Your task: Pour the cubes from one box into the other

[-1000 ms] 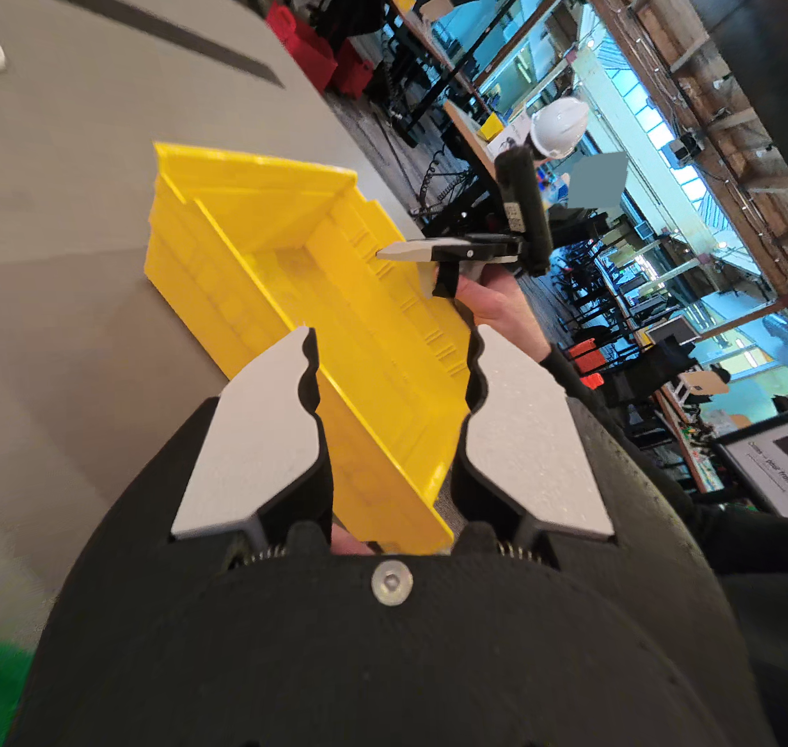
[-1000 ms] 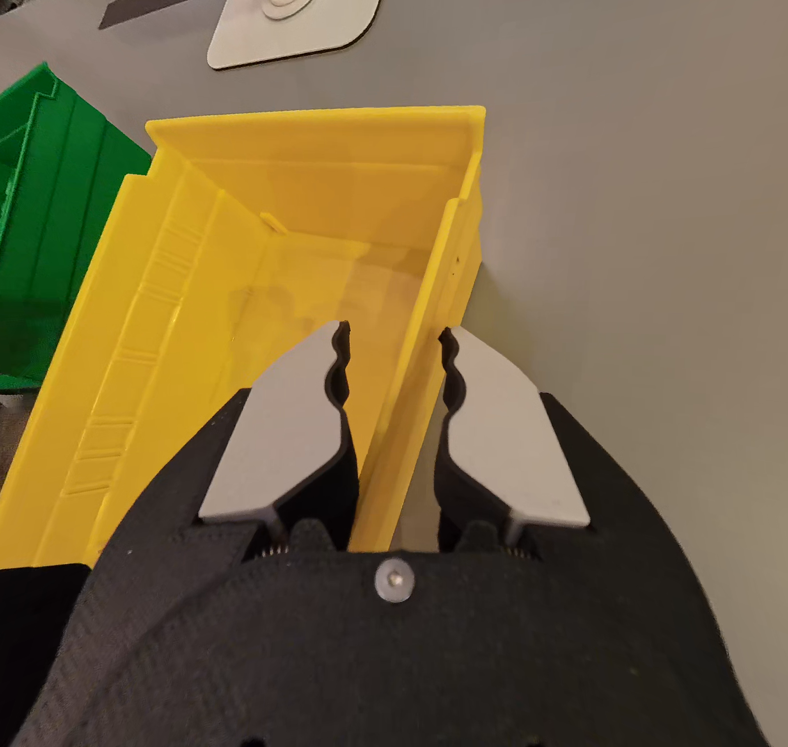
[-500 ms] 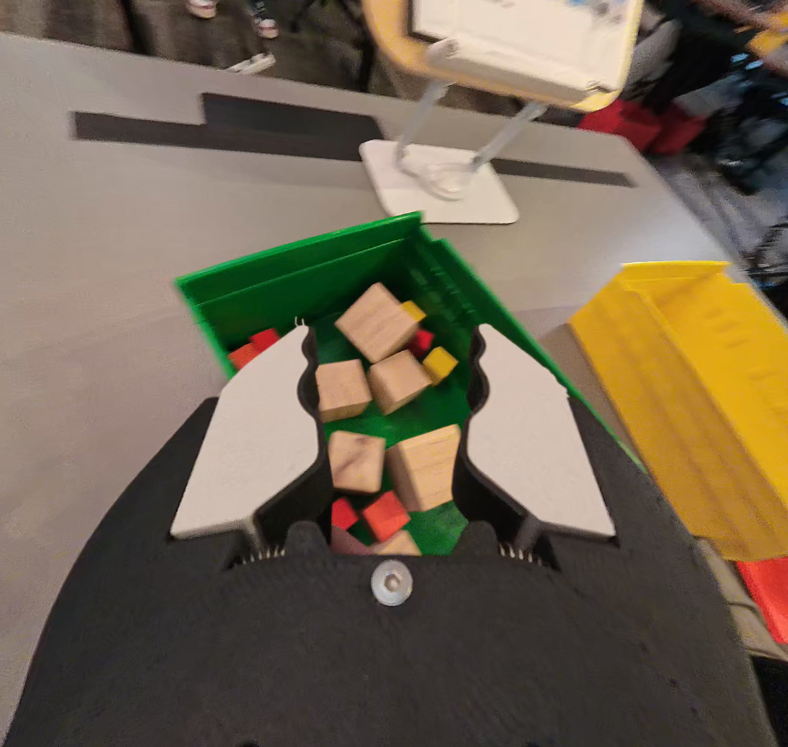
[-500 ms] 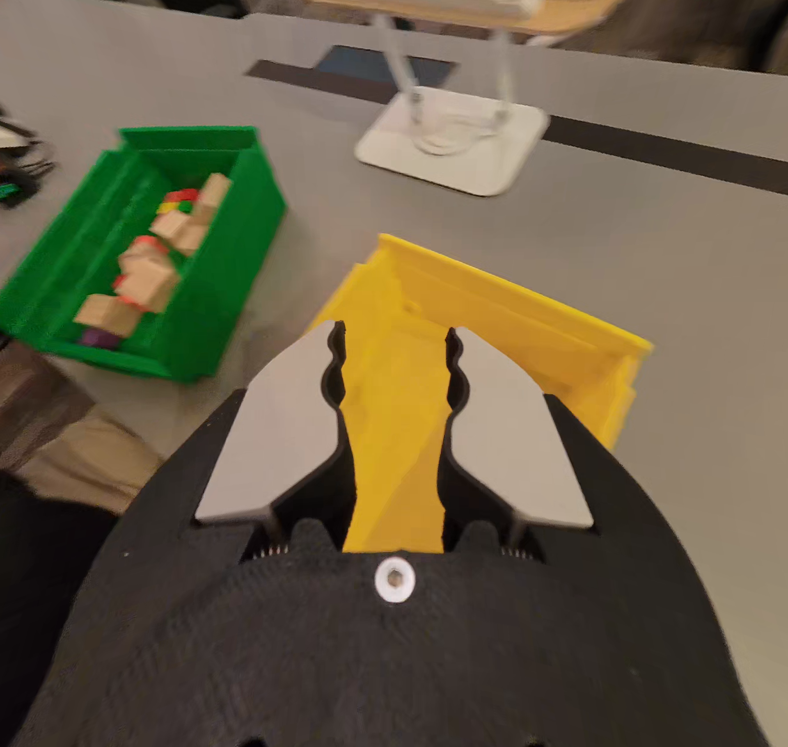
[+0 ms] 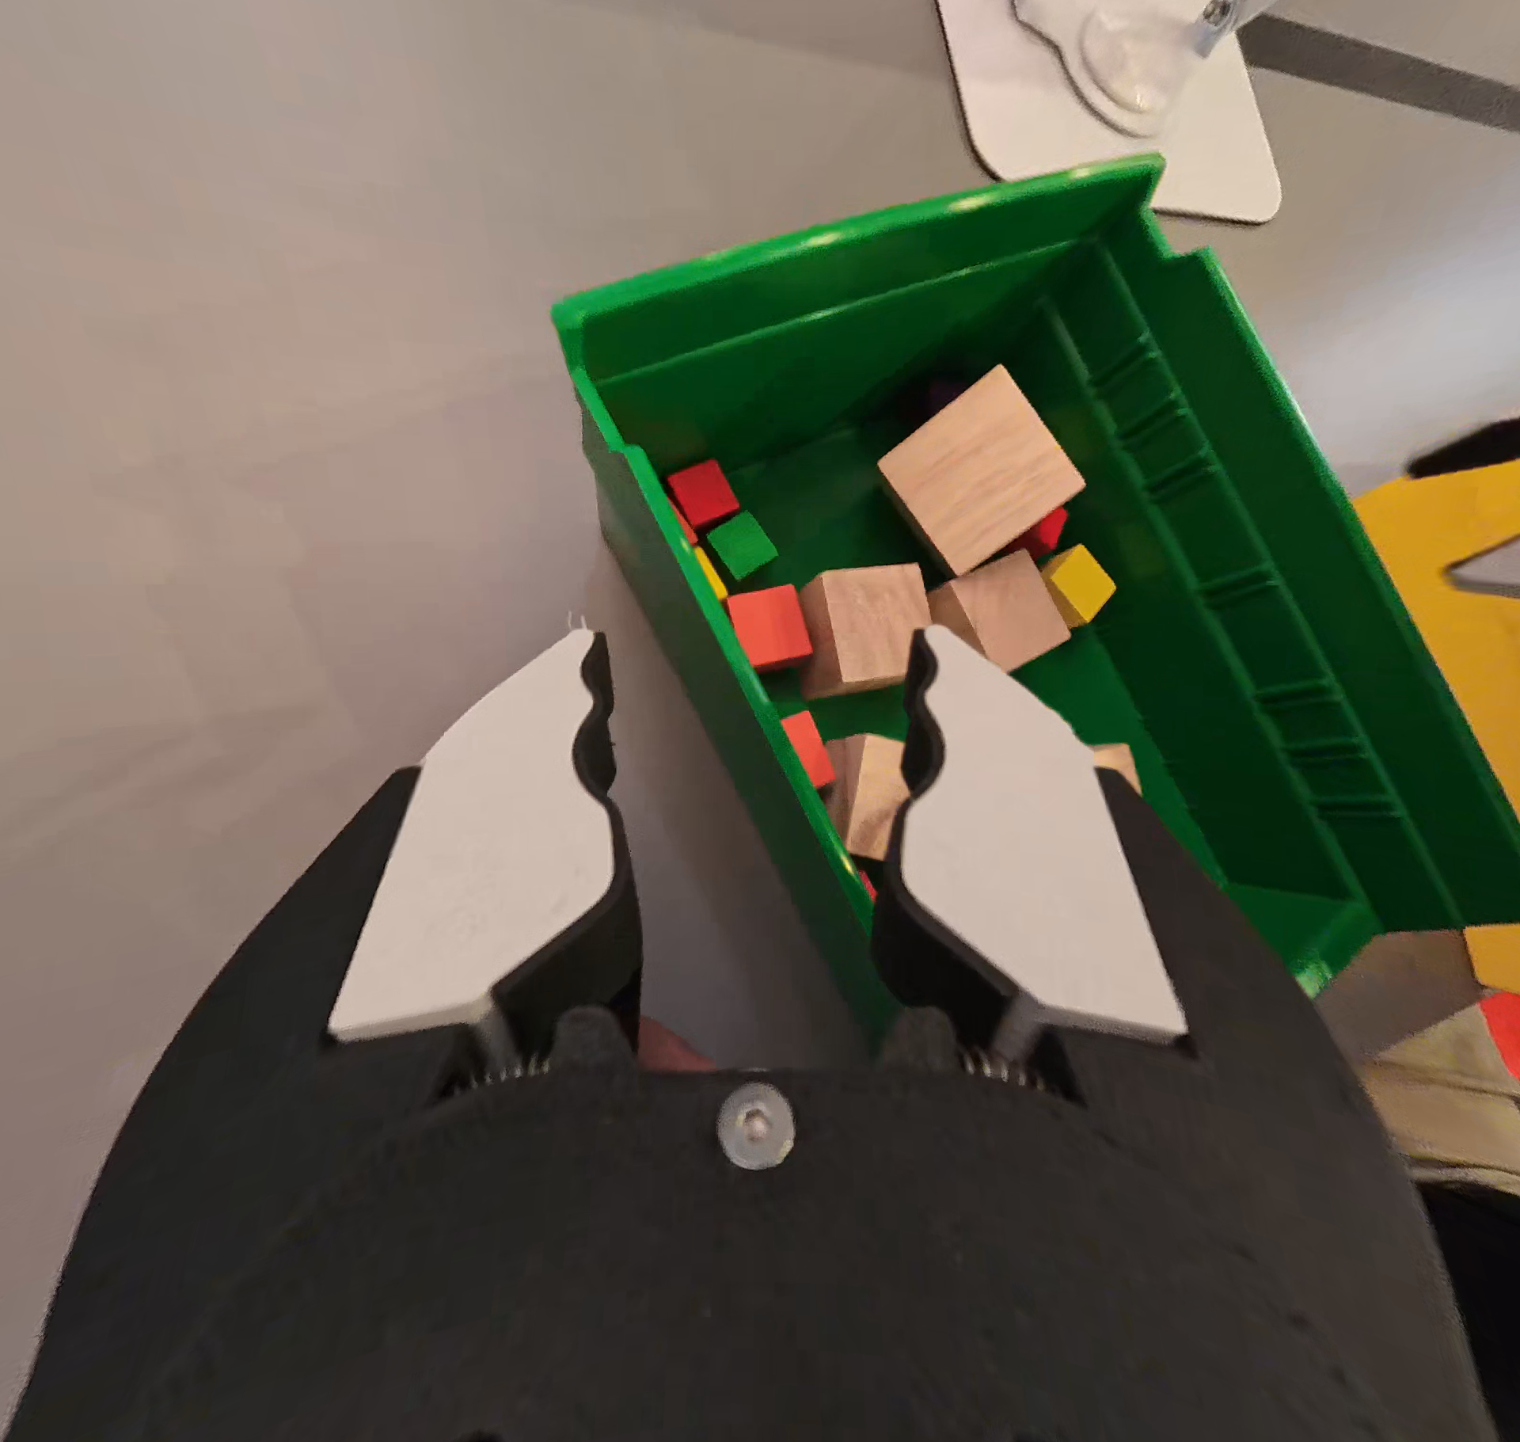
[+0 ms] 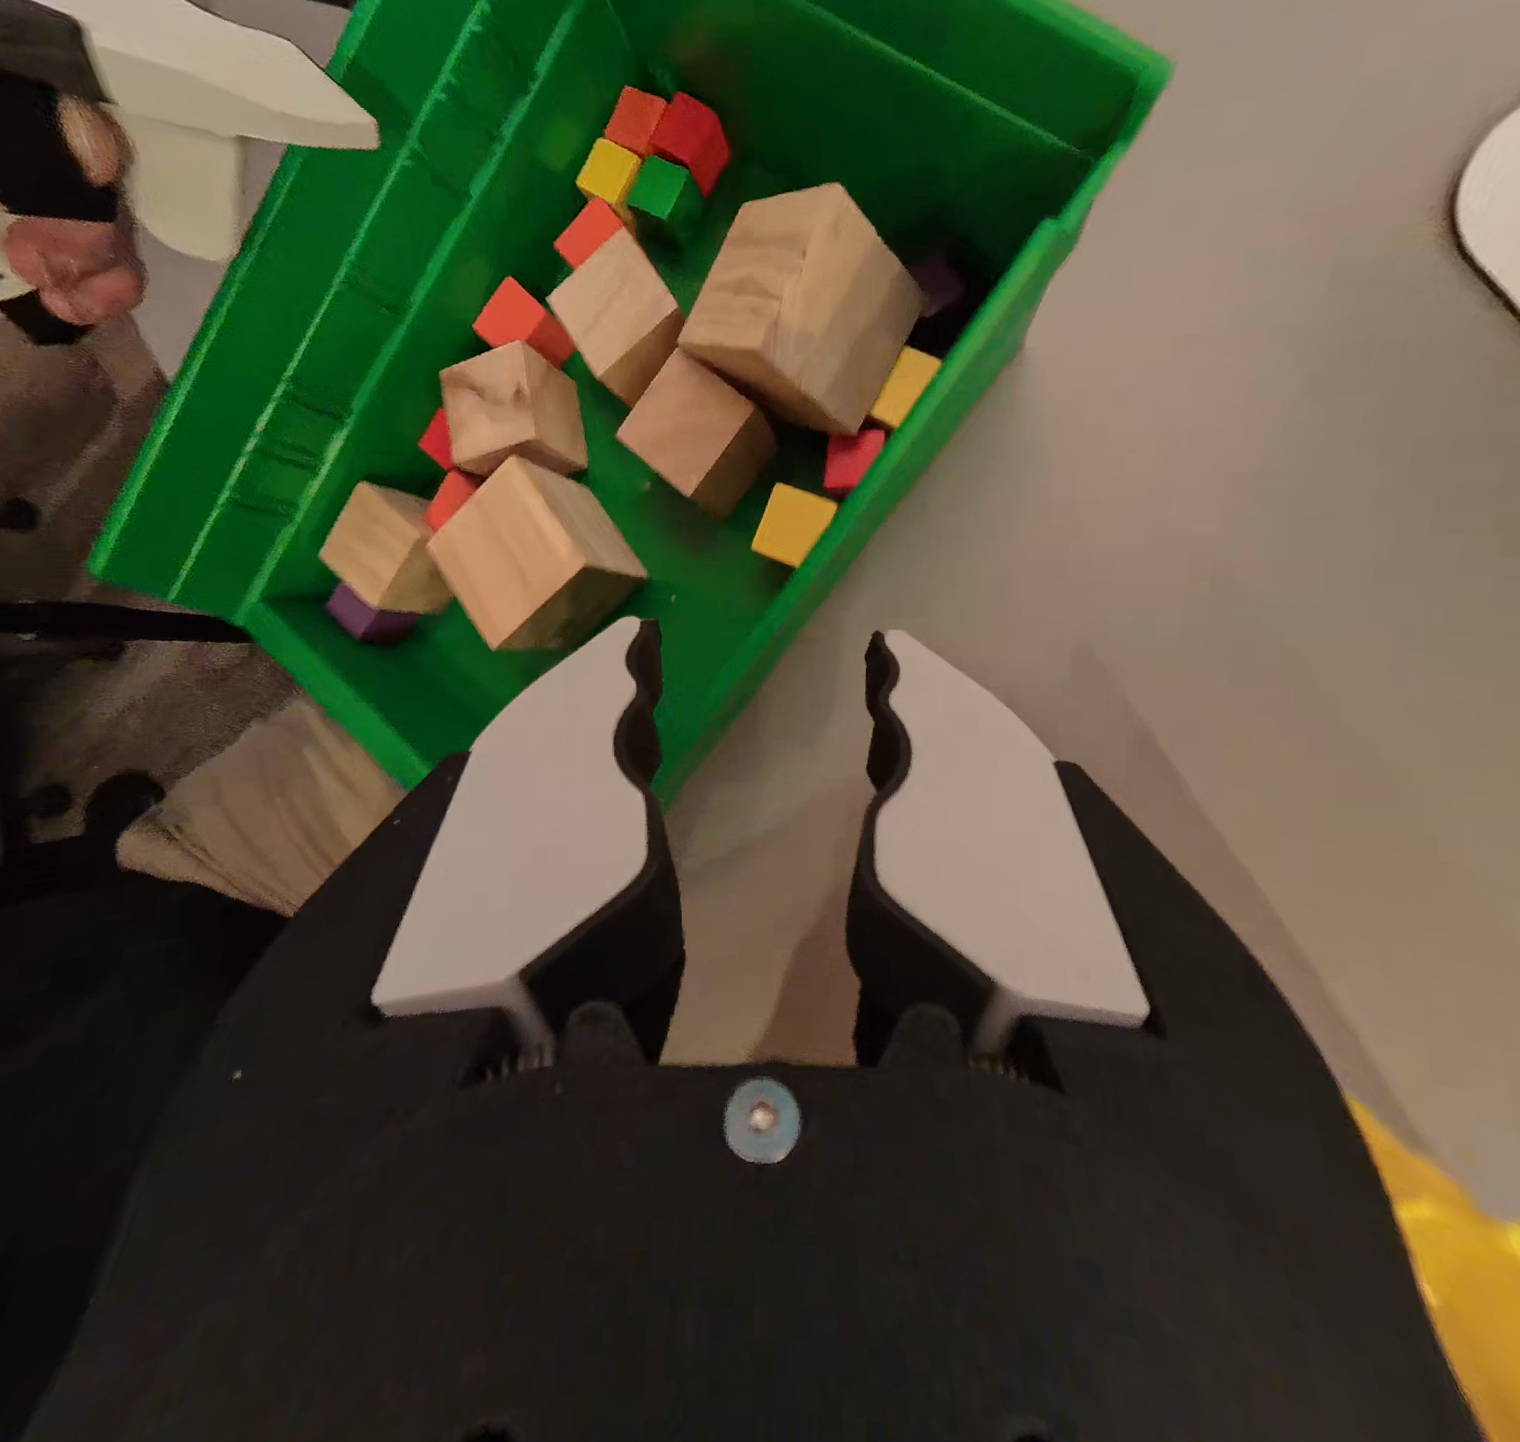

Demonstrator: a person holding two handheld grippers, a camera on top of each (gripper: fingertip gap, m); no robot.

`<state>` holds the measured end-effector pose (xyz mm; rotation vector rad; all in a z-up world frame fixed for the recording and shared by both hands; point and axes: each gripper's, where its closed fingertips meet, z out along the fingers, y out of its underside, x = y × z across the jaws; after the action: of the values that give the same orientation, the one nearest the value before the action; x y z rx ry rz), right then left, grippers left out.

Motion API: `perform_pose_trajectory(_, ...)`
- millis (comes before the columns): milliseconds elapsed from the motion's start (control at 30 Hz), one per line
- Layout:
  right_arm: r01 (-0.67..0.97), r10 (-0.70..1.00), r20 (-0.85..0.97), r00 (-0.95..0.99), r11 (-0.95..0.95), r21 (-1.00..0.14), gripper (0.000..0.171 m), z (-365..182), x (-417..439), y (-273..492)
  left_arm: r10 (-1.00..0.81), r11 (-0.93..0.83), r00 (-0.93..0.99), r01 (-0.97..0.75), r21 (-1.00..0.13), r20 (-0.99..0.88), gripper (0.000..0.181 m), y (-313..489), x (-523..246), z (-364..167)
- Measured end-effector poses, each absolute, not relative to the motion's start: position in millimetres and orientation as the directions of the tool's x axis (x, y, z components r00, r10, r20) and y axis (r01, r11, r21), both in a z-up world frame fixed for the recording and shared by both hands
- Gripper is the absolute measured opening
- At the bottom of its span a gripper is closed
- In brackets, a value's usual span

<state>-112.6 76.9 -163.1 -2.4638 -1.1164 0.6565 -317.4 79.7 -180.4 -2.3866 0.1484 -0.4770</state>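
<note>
A green box [image 5: 864, 234] stands on the grey table and holds several wooden cubes [image 5: 979, 469] and small red, yellow, green and purple cubes. My left gripper [image 5: 757, 636] is open, and the box's left side wall runs between its fingers. In the right wrist view the green box [image 6: 905, 20] and its wooden cubes [image 6: 802, 304] show from above. My right gripper [image 6: 761, 633] is open, with the box's right side wall between its fingers. The yellow box [image 5: 1448, 662] lies to the right of the green one, mostly out of frame.
A white stand base [image 5: 1102, 86] sits on the table just beyond the green box. The yellow box [image 6: 1448, 1279] shows under my right gripper's body. A left gripper finger [image 6: 247, 98] and a hand [image 6: 74, 267] are at the green box's far side.
One second ago both grippers straddled the walls of the empty yellow box. They have left it and swung over to the green box, each now open around one of its side walls.
</note>
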Motion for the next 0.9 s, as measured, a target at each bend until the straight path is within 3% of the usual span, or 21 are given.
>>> perform_pose_trajectory(267, 0.657, 0.753, -0.172, 0.635, -0.644, -0.393, 0.038, -191.4, -141.3, 146.6, -0.261, -0.807, 0.931, -0.065, -0.587, 0.255, 0.059, 118.1, -315.4, -202.9)
perform_pose_trajectory(433, 0.692, 0.748, -0.196, 0.634, -0.662, -0.288, 0.025, -212.0, -148.9, 158.7, -0.259, -0.828, 0.933, -0.080, -0.556, 0.251, 0.038, 132.9, -319.6, -213.8)
perform_pose_trajectory(600, 0.739, 0.779, -0.145, 0.610, -0.625, -0.252, 0.009, -212.9, -146.4, 163.3, -0.257, -0.826, 0.954, -0.131, -0.548, 0.158, 0.024, 143.7, -328.6, -216.8)
perform_pose_trajectory(900, 0.714, 0.760, -0.207, 0.616, -0.650, -0.262, 0.007, -212.2, -134.7, 155.7, -0.293, -0.816, 0.955, -0.220, -0.534, 0.054, 0.007, 165.6, -327.0, -211.2)
